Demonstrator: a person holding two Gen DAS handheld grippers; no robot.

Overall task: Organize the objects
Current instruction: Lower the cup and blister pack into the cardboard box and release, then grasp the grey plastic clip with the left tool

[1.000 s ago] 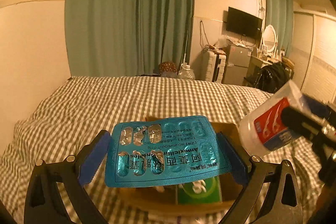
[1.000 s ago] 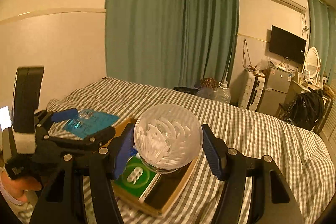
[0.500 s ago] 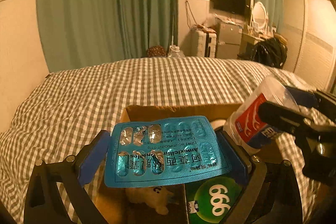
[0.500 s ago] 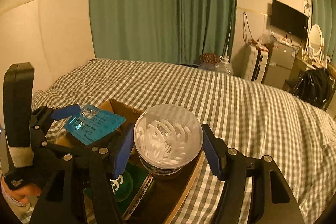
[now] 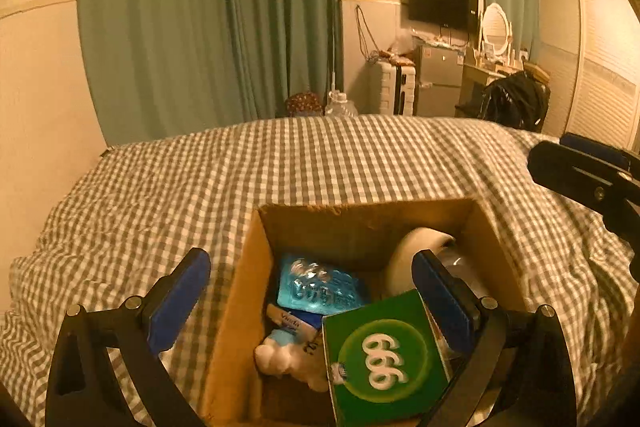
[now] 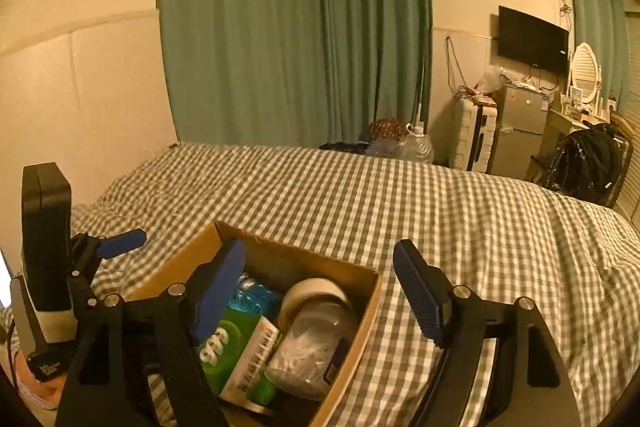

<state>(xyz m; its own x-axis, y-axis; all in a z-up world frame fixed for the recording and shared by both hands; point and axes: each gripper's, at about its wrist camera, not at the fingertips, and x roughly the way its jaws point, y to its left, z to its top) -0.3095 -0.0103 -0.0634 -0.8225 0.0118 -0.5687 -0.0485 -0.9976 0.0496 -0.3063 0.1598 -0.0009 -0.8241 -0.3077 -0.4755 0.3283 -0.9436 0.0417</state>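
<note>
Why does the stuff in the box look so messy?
Things lie jumbled in the cardboard box: the green box leans tilted, the clear tub lies on its side, and the blue pill sheet rests slanted. Nothing looks spilled or broken.

Left hand-held gripper [image 5: 310,301] and right hand-held gripper [image 6: 320,291] both gape wide, empty.

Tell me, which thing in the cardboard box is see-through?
The clear plastic jar of white floss picks, lying at the box's right side; the green carton and blue blister pack are opaque or coloured.
</note>
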